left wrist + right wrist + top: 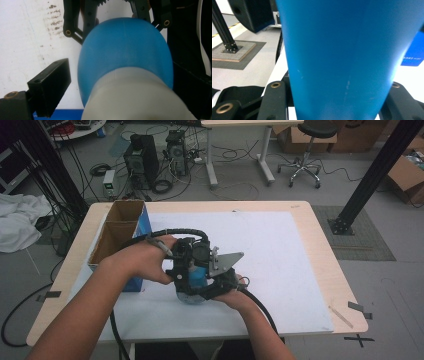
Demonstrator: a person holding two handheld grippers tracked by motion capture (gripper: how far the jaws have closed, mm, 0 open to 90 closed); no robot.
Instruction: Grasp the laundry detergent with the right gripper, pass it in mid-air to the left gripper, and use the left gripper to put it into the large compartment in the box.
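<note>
Two hand-held grippers are brought together over the near middle of the table, both meeting at a rounded blue plastic bottle with a white end. The left hand is wrapped around the left gripper, and the right hand is seen beneath the right gripper, whose grey three-cornered plate points toward the table's right side. In the left gripper view the bottle is seen swelling between the black jaws; one jaw stands just apart from its blue side, the other is hidden by the bottle, so whether it is gripped cannot be told. Beyond the bottle in that view, the toothed jaws of the other gripper are seen closing in on its far end. In the right gripper view the bottle's blue body is set between the two jaw bases, and the jaws appear pressed against it on both sides. The bottle is held just above a white sheet covering most of the light wooden table. Just beside the left hand, an open cardboard box with a blue side is stood at the table's left edge. Farther off, on the grey floor, two black computer towers, a black stool on castors and a white desk leg are seen.
</note>
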